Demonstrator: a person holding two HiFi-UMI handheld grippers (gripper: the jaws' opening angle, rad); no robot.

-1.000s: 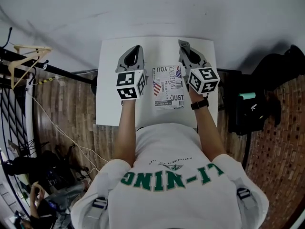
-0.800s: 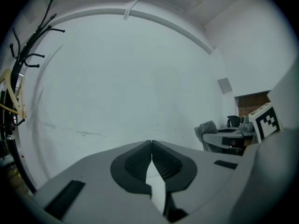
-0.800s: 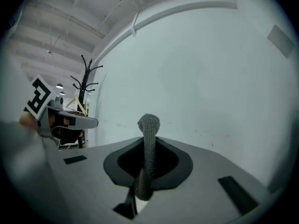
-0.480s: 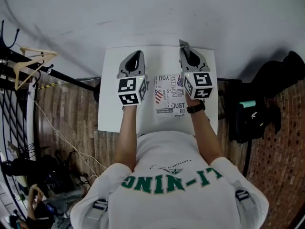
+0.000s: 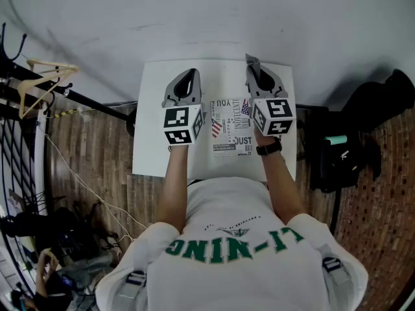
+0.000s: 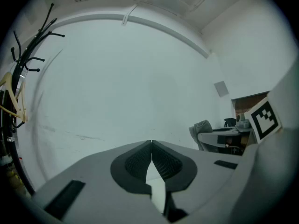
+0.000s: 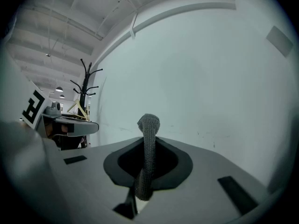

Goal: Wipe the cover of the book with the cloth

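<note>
A book with a white, print-covered cover lies flat in the middle of the small white table. My left gripper hovers left of the book; its jaws are shut, with nothing between them. My right gripper is held over the book's right edge. It is shut on a grey knitted cloth, a strip of which sticks up past the fingertips. Both gripper views look at the pale wall and show neither the book nor the tabletop.
The table's far edge stands against a pale wall. A black coat stand with a wooden hanger is at the left over wood flooring. Dark bags and gear crowd the table's right side. My torso is at the near edge.
The head camera has shifted a little, so the table sits slightly lower in the picture. Both grippers stay in about the same places over the table, still shut.
</note>
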